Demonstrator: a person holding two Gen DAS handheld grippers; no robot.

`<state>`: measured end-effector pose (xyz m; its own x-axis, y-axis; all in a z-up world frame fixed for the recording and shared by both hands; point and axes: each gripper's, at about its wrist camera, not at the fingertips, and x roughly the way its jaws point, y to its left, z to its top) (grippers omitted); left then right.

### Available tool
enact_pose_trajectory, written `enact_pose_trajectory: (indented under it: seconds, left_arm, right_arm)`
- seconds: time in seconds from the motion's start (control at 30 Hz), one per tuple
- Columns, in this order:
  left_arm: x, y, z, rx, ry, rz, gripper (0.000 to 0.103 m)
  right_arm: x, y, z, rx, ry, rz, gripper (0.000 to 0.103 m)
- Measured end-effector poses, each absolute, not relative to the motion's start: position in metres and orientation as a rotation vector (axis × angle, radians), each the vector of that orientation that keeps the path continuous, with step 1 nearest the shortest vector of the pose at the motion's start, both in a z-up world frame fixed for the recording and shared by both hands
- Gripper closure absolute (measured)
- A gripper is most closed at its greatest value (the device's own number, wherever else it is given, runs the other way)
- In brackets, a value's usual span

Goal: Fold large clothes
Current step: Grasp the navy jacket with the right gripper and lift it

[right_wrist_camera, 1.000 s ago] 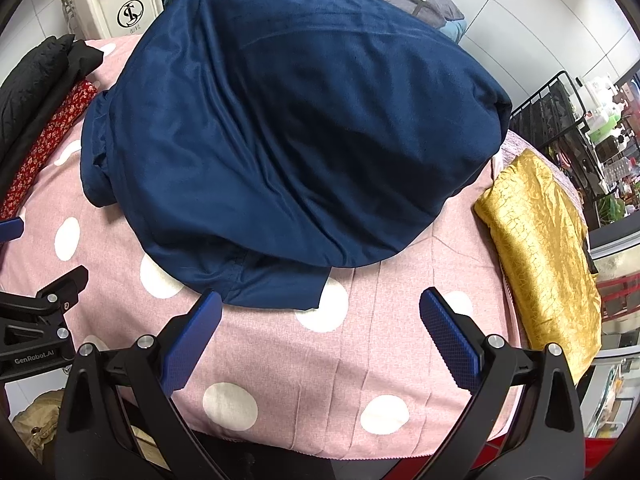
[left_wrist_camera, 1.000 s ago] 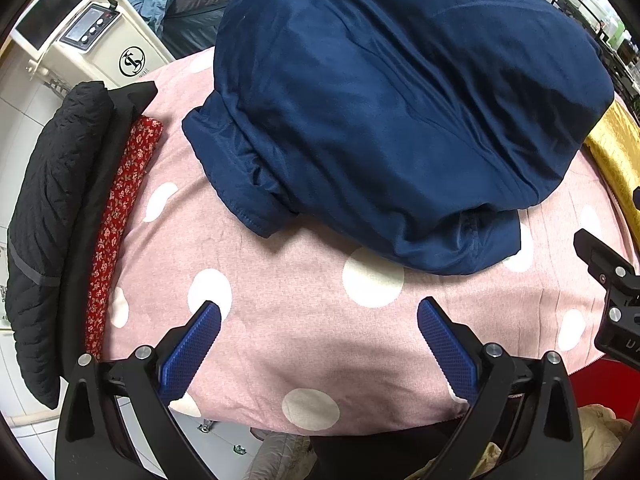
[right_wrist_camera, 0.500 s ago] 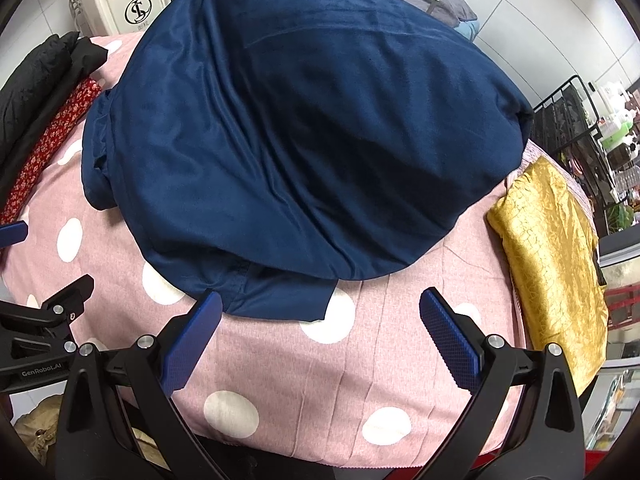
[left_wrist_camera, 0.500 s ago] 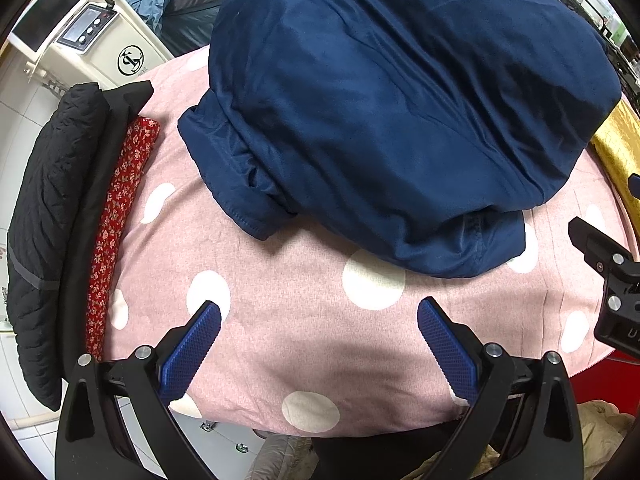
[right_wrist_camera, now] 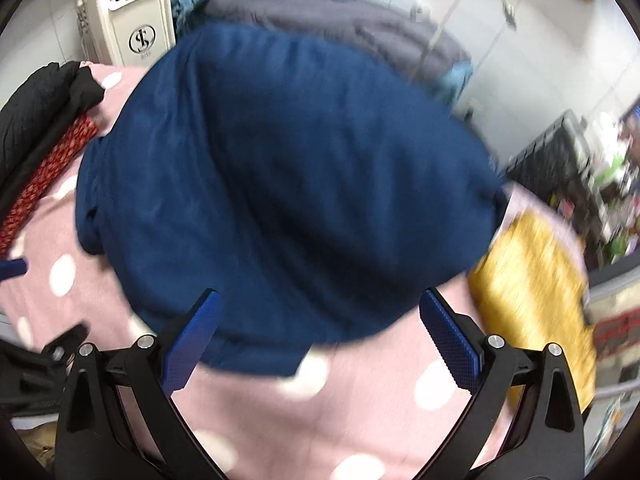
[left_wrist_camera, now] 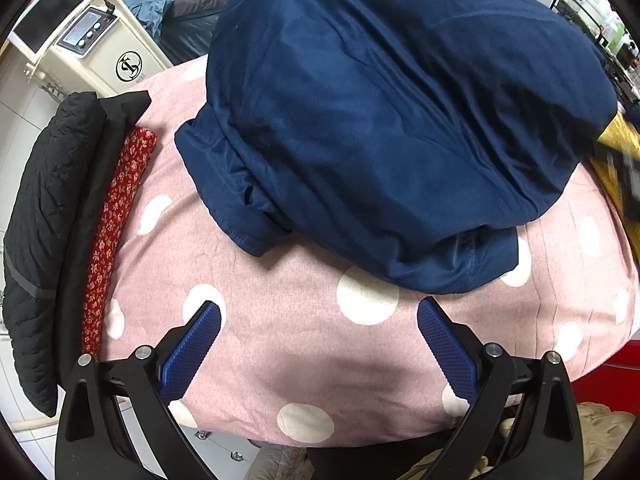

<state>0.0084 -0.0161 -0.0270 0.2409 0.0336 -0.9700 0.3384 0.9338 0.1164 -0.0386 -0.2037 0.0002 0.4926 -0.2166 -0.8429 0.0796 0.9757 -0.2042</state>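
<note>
Navy garment (left_wrist_camera: 384, 128) lies bunched at 12 o'clock; left gripper (left_wrist_camera: 318, 344) and right gripper (right_wrist_camera: 318, 336) gape wide, both empty.

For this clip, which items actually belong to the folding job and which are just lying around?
Job:
- navy garment, on the polka-dot cover
- left tongs, open
- right tongs, open

Lying about:
- black quilted jacket
- red floral cloth
- yellow cloth
- cream machine
</note>
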Motion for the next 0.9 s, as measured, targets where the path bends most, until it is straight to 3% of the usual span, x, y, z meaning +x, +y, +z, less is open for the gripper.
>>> enact_pose_trajectory:
  seconds: [0.23, 0.4, 0.43, 0.47, 0.5, 0.53, 0.7, 0.9]
  left_arm:
    - [0.001, -0.005, -0.017, 0.303, 1.282, -0.216, 0.006]
    - [-0.007, 0.027, -0.013, 0.202, 1.282, -0.154, 0.006]
    - [-0.008, 0.037, -0.013, 0.168, 1.287, -0.134, 0.006]
    - [-0.01, 0.046, -0.013, 0.134, 1.292, -0.117, 0.006]
    - [-0.011, 0.053, -0.012, 0.111, 1.291, -0.106, 0.006]
    - [-0.013, 0.063, -0.011, 0.08, 1.284, -0.093, 0.006]
    - [-0.018, 0.105, 0.002, -0.037, 1.214, -0.028, 0.013]
    - [0.004, 0.141, 0.045, -0.138, 1.104, -0.028, 0.015]
  right_arm:
    - [0.048, -0.29, -0.014, 0.057, 1.095, -0.166, 0.006]
    - [0.086, -0.313, -0.067, 0.302, 1.267, -0.023, 0.006]
    - [0.087, -0.312, -0.071, 0.336, 1.28, -0.006, 0.023]
    - [0.087, -0.307, -0.076, 0.381, 1.301, 0.02, 0.064]
    - [0.084, -0.298, -0.076, 0.428, 1.297, 0.071, 0.08]
    - [0.081, -0.29, -0.073, 0.449, 1.289, 0.113, 0.088]
    - [0.045, -0.183, -0.018, 0.171, 1.21, 0.38, 0.091]
    - [-0.028, -0.057, 0.012, 0.123, 1.248, 0.912, 0.091]
